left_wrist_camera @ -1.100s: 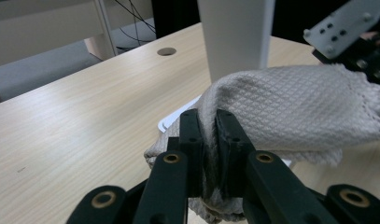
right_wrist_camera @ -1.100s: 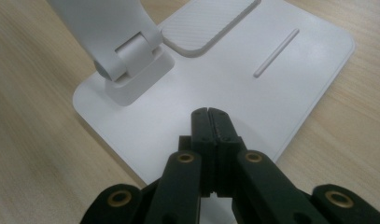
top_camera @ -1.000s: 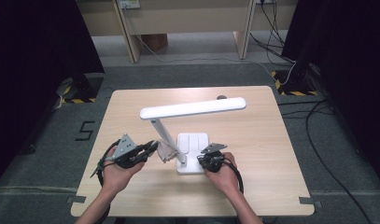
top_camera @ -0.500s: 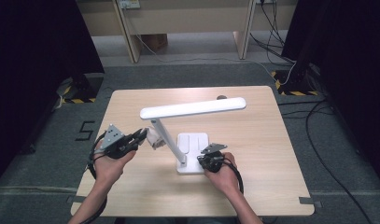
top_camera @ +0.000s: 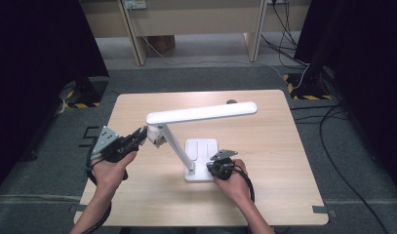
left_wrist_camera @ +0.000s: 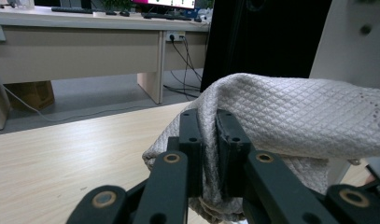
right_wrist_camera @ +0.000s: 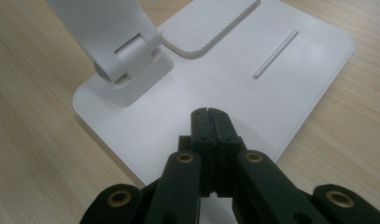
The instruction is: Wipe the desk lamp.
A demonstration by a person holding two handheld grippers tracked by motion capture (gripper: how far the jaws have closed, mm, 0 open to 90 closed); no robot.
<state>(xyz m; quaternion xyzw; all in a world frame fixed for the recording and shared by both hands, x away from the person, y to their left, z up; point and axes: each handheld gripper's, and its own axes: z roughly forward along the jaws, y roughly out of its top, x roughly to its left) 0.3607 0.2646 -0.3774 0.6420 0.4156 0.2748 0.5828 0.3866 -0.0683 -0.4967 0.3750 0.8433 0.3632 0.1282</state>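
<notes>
Left tongs (left_wrist_camera: 207, 135) clamp cloth (left_wrist_camera: 290, 112) at lamp (top_camera: 201, 113); right tongs (right_wrist_camera: 211, 122) closed, empty, on base (right_wrist_camera: 290, 93).

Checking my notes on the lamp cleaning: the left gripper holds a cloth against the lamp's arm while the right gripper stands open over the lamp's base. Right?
Not quite: the right gripper is shut, its jaws pressed together over the lamp's base, as the right gripper view shows. The left gripper does hold the cloth.

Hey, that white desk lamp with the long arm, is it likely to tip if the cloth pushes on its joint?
Possibly. The desk lamp carries a long head reaching well past its small base, so it looks top-heavy. The right claw, shut, presses down on the base, which probably steadies it. The cloth in the left claw drapes limply, so it likely pushes softly.
</notes>
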